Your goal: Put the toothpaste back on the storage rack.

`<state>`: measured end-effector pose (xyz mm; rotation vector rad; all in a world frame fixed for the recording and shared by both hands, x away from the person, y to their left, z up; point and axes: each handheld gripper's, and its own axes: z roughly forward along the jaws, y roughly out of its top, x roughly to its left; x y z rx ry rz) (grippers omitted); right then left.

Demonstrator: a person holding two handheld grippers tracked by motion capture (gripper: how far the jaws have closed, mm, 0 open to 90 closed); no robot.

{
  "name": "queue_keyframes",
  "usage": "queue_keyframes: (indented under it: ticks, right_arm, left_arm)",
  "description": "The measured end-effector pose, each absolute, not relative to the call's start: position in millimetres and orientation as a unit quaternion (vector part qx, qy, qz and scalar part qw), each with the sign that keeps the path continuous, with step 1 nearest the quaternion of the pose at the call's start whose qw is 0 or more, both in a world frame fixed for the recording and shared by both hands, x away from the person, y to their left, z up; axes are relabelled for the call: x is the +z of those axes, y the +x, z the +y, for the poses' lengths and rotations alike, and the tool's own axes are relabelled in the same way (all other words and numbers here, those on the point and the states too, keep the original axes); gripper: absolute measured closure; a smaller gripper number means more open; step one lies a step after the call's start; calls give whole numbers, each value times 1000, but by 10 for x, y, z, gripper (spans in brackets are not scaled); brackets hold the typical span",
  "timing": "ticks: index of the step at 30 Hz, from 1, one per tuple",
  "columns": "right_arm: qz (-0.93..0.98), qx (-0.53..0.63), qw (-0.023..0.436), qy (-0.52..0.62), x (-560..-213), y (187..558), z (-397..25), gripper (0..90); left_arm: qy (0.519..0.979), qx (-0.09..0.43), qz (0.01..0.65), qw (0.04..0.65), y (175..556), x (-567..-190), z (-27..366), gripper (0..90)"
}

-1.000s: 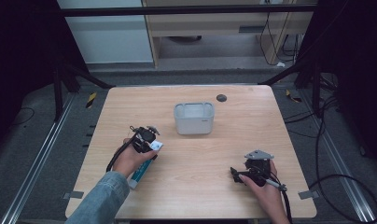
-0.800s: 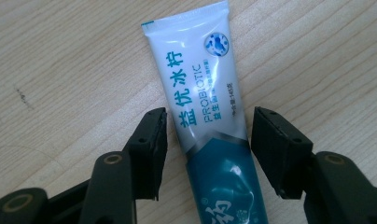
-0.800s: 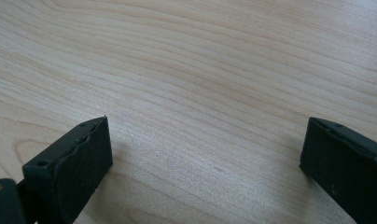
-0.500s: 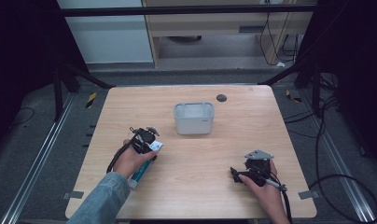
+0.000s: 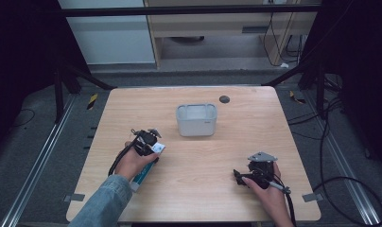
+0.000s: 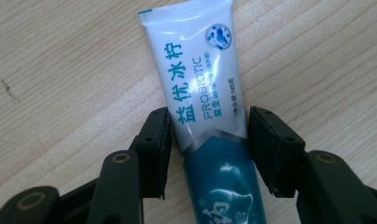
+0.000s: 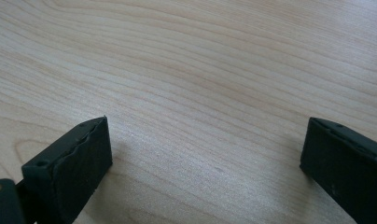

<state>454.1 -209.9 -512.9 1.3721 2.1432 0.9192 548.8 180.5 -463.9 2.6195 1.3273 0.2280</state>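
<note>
Toothpaste tube (image 6: pixel 210 107), white crimped end, teal body, flat between left gripper (image 6: pixel 207 149) jaws

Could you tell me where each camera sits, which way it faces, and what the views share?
High view: above the person's side, looking forward and down on the table, both forearms and grippers in.
Left gripper view: rides the left gripper, looking down its jaws straddling the toothpaste tube.
Right gripper view: rides the right gripper, jaws wide over bare wood.
Shared: the tube and tabletop.

1 toothpaste tube (image 6: pixel 203 93), 1 grey container (image 5: pixel 196 119), 2 hand-held grippers
</note>
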Motion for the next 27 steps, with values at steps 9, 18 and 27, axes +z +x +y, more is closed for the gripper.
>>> queue_keyframes:
  ticks: [9, 18, 27]
  right_arm:
    - [773, 332, 216, 495, -5129, 4542, -2100, 23]
    - [773, 332, 216, 495, -5129, 4541, -2099, 23]
    - [773, 332, 216, 495, -5129, 4542, -2099, 22]
  left_arm:
    - [886, 79, 447, 94, 5492, -4641, 1782, 527]
    - [888, 80, 443, 93, 5489, -4639, 1772, 548]
    - [893, 87, 432, 91, 5469, -4634, 1741, 614]
